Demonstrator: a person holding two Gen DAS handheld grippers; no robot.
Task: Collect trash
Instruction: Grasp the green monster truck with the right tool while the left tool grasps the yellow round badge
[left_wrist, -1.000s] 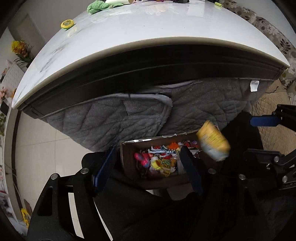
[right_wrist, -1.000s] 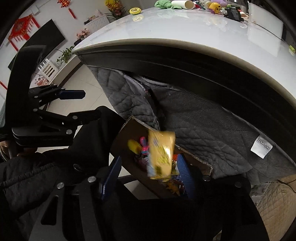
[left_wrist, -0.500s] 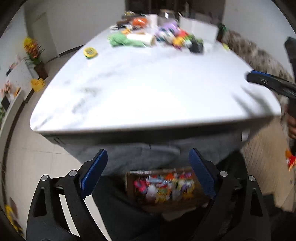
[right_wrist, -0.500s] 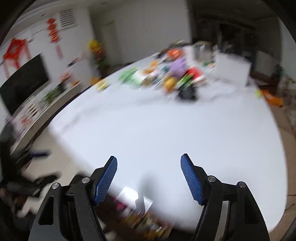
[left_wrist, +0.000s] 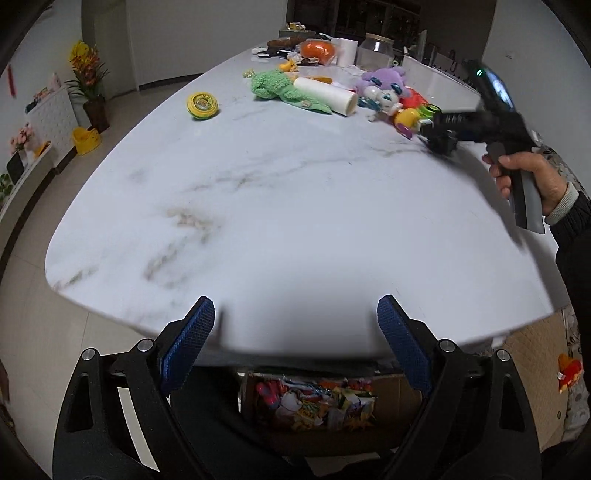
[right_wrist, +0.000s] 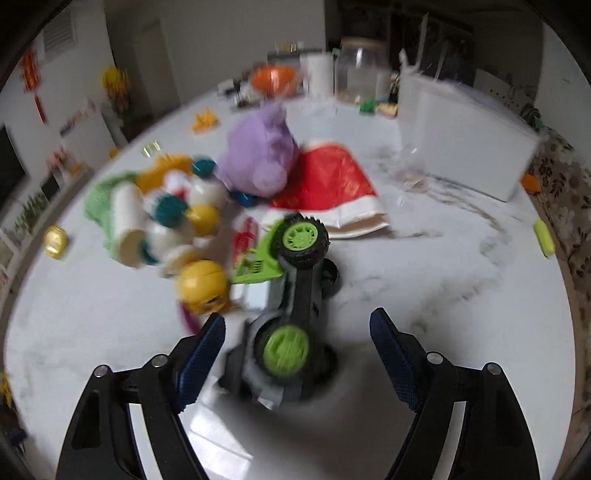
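Observation:
A cardboard box (left_wrist: 400, 387) full of bright wrappers (left_wrist: 314, 402) sits below the near edge of the white marble table (left_wrist: 277, 206). My left gripper (left_wrist: 295, 321) hangs open and empty above that edge. In the left wrist view my right gripper (left_wrist: 476, 118), held by a hand (left_wrist: 528, 177), is a blur over the toy pile at the far right. In its own view the right gripper (right_wrist: 297, 319) is over a green-wheeled toy truck (right_wrist: 295, 288) lying on its side; its jaws are closing a little, clear of the truck. A white flat wrapper (right_wrist: 218, 421) lies under the left finger.
Toys crowd the table's far side: a purple plush (right_wrist: 258, 158), red cloth (right_wrist: 325, 184), yellow ball (right_wrist: 201, 284), green plush (left_wrist: 280, 88) and white roll (left_wrist: 325, 96). A white bin (right_wrist: 461, 147) and glass jar (right_wrist: 362, 74) stand behind. A yellow tape roll (left_wrist: 202, 105) lies apart.
A yellow packet was falling into the box a second ago. Both grippers have since risen from under the table's edge; the right one swept far across to the toy pile.

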